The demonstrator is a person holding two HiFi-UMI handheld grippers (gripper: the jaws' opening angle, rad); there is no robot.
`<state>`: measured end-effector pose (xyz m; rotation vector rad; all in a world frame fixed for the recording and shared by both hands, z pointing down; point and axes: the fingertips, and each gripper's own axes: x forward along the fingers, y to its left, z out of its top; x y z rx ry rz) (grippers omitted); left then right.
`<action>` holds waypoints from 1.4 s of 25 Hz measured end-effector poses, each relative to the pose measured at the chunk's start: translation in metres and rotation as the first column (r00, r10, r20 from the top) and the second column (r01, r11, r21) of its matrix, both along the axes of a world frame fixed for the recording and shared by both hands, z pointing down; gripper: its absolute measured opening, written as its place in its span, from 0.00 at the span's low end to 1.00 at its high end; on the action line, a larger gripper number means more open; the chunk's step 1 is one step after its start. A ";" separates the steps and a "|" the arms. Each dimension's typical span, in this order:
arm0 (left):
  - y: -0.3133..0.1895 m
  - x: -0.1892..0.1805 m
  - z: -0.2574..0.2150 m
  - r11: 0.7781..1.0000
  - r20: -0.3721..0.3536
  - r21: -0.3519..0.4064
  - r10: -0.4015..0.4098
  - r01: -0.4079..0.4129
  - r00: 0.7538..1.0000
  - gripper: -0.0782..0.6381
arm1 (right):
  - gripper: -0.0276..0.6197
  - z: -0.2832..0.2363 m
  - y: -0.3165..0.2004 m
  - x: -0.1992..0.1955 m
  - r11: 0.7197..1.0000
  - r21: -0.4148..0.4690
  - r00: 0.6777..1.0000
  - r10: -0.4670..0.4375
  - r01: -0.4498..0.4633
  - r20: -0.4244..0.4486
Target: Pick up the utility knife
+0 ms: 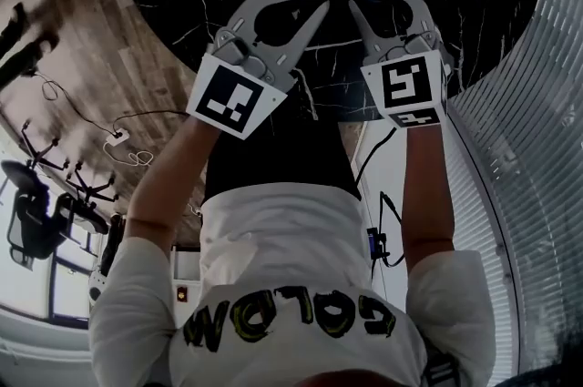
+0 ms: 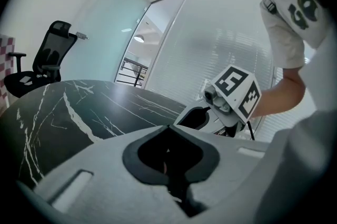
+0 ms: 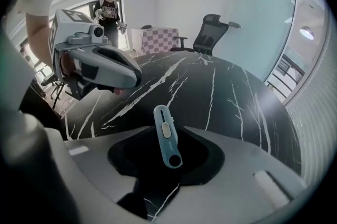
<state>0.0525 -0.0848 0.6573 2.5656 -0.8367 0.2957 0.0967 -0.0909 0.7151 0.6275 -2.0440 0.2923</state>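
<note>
One blue utility knife [image 3: 167, 136] lies flat on the bench [image 3: 221, 86], in from its near edge, as I work two grippers over it. My right gripper [image 3: 168, 128] has its jaws spread wide to either side of the knife, pads off it. My left gripper [image 2: 168, 127], just beside it, has its jaws pressed together on nothing. The bench is round, black stone veined white. Beyond stand one office chair [image 3: 210, 33] and one person [image 3: 109, 7].
</note>
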 end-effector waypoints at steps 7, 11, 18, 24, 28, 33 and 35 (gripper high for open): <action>-0.004 -0.002 0.007 1.000 -0.001 -0.020 -0.016 0.016 1.000 0.11 | 0.28 0.014 -0.002 0.001 0.998 -0.043 0.998 -0.047 0.045 -0.049; -0.005 -0.005 0.010 0.999 -0.006 -0.028 -0.029 0.029 1.000 0.11 | 0.27 0.022 0.000 0.001 0.993 -0.076 0.991 -0.102 0.096 -0.083; -0.005 -0.008 0.013 0.999 -0.011 -0.035 -0.038 0.038 0.999 0.11 | 0.25 0.024 0.002 0.000 0.987 -0.102 0.986 -0.136 0.126 -0.096; -0.004 -0.010 0.009 0.999 -0.013 -0.035 -0.039 0.038 0.999 0.11 | 0.25 0.024 0.001 -0.001 0.982 -0.127 0.981 -0.154 0.139 -0.117; -0.003 -0.011 0.006 0.999 -0.004 -0.028 -0.030 0.030 1.000 0.11 | 0.24 0.021 0.001 -0.002 0.985 -0.103 0.978 -0.154 0.141 -0.139; -0.002 -0.015 -0.009 0.999 0.005 -0.015 -0.029 0.029 1.000 0.11 | 0.24 0.001 0.002 -0.005 0.993 -0.065 0.988 -0.103 0.097 -0.112; -0.001 -0.016 -0.017 1.000 0.011 -0.007 -0.027 0.028 1.000 0.11 | 0.24 -0.010 0.000 -0.006 0.996 -0.045 0.992 -0.084 0.080 -0.096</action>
